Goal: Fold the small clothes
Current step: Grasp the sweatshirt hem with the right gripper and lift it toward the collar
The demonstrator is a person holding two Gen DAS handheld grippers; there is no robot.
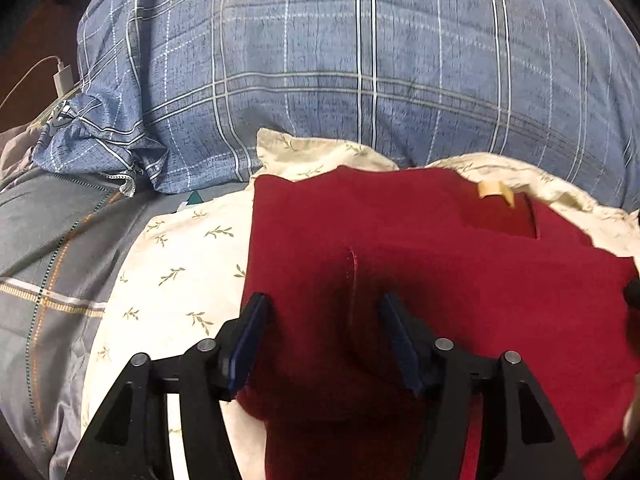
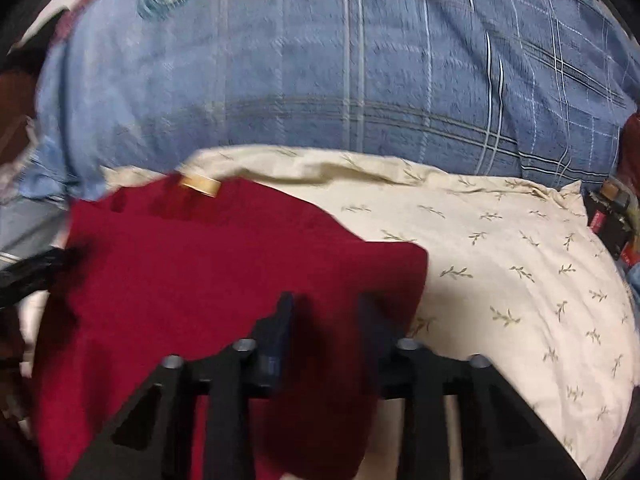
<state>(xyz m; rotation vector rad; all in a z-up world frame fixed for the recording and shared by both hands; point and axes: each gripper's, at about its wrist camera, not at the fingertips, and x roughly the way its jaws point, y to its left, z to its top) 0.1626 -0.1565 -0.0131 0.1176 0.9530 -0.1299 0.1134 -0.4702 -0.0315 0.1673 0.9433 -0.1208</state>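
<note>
Where blue plaid bedding (image 1: 360, 60) looms — white charger (image 1: 63, 80) beside.

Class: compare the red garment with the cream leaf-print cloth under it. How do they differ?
The red garment is plain and dark; the cream cloth is pale with small leaf sprigs. The red garment lies on top and covers less; the cream cloth spreads wider beneath. Both are soft fabrics lying on the bed.
</note>
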